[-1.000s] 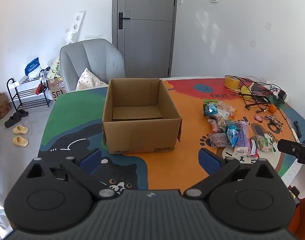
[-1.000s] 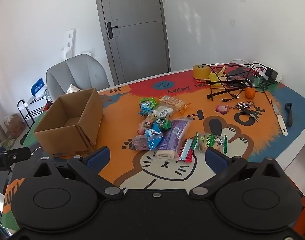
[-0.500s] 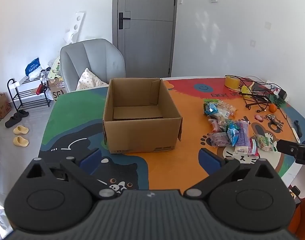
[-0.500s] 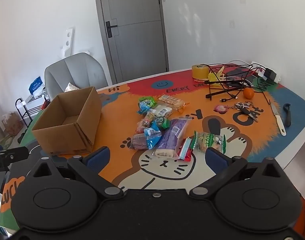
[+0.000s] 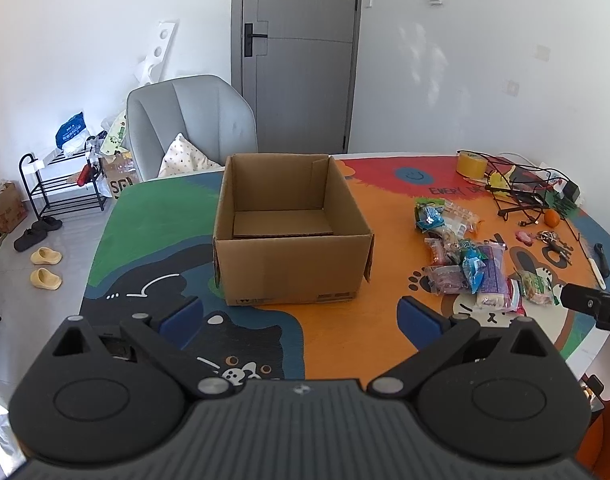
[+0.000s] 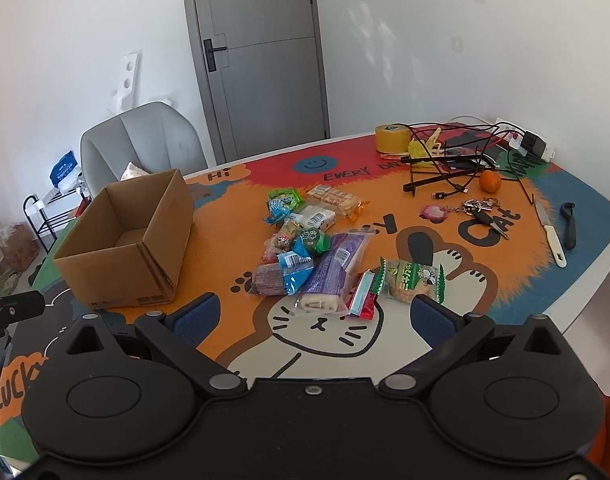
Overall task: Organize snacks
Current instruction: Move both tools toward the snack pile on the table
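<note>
An open, empty cardboard box (image 5: 289,240) stands on the colourful table mat, also seen at left in the right wrist view (image 6: 125,240). A pile of several snack packets (image 6: 317,248) lies to its right, including a purple packet (image 6: 337,264) and a green-white packet (image 6: 411,282); the pile also shows in the left wrist view (image 5: 469,260). My left gripper (image 5: 301,316) is open and empty, in front of the box. My right gripper (image 6: 313,316) is open and empty, just in front of the snack pile.
Tape roll (image 6: 392,138), tangled cables and a wire stand (image 6: 457,156), an orange (image 6: 489,181), keys (image 6: 481,210), a knife (image 6: 549,232) and a peeler (image 6: 569,224) lie at the right. A grey chair (image 5: 189,124) stands behind the table.
The right gripper's view has tilted and shifted slightly closer to the snack pile. The left gripper has barely moved. Both stay open.
</note>
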`<move>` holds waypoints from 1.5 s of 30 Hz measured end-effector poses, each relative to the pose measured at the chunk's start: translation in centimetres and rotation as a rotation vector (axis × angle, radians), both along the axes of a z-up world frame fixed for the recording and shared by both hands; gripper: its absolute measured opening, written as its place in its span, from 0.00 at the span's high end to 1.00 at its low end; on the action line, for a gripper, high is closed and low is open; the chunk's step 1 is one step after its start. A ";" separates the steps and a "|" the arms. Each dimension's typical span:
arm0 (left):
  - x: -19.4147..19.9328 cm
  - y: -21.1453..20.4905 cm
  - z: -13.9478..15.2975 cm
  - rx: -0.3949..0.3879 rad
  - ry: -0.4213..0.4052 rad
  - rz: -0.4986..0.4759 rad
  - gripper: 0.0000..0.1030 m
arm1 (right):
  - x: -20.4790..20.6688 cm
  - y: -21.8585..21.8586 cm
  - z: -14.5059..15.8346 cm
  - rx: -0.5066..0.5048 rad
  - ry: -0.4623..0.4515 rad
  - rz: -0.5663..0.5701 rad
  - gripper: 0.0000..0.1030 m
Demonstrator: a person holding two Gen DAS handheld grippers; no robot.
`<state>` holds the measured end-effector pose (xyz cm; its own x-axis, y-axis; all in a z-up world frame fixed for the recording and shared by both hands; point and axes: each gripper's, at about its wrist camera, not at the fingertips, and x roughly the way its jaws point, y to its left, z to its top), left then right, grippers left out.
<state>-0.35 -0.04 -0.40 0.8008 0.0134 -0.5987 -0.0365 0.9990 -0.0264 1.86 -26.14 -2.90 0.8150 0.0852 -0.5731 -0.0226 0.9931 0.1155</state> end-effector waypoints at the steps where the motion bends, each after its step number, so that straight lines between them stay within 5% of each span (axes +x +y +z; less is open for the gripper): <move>1: 0.0 0.0 0.0 -0.001 0.000 -0.001 0.01 | 0.1 0.0 0.0 -0.001 0.002 0.000 0.00; 45: -0.1 -1.4 -0.6 -0.018 0.013 -0.068 0.01 | 0.1 -0.3 -0.3 -0.015 0.007 -0.006 0.00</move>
<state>-0.50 -1.46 -0.99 0.7919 -0.0510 -0.6085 0.0306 0.9986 -0.0439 1.93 -26.46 -3.18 0.8113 0.0712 -0.5803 -0.0155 0.9948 0.1004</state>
